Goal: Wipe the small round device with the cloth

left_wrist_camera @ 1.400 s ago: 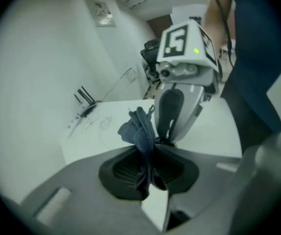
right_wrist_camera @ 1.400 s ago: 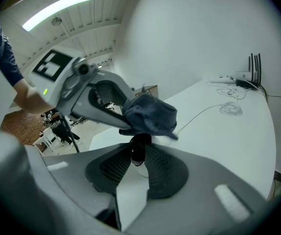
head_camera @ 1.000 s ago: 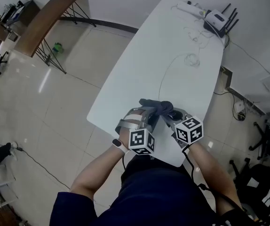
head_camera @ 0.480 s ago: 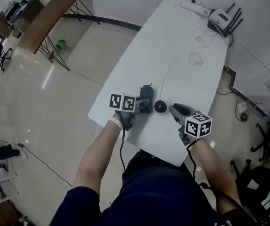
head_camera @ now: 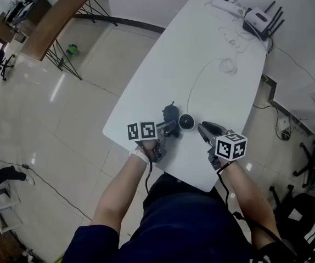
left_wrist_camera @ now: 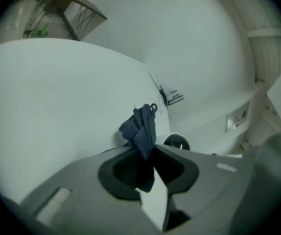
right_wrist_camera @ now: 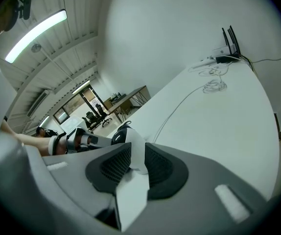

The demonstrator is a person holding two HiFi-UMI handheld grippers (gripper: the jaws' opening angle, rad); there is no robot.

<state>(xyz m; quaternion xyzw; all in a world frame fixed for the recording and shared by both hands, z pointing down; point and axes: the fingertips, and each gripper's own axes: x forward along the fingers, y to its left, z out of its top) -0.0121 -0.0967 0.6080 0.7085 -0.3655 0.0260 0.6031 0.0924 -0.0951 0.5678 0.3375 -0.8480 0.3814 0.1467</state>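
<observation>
Between the clenched jaws of the left gripper point(left_wrist_camera: 148, 153), the dark blue cloth point(left_wrist_camera: 141, 129) sticks up. Just beyond them, the small round device point(head_camera: 186, 123) rests on the white table point(head_camera: 212, 43), its white edge grasped by the right gripper point(right_wrist_camera: 133, 151). Farther ahead, a cable point(head_camera: 193, 86) leads toward a router point(head_camera: 259, 22). Tiled floor point(head_camera: 64, 119) lies alongside.

Left gripper point(head_camera: 172, 126), right gripper point(head_camera: 201, 126): clamped.
</observation>
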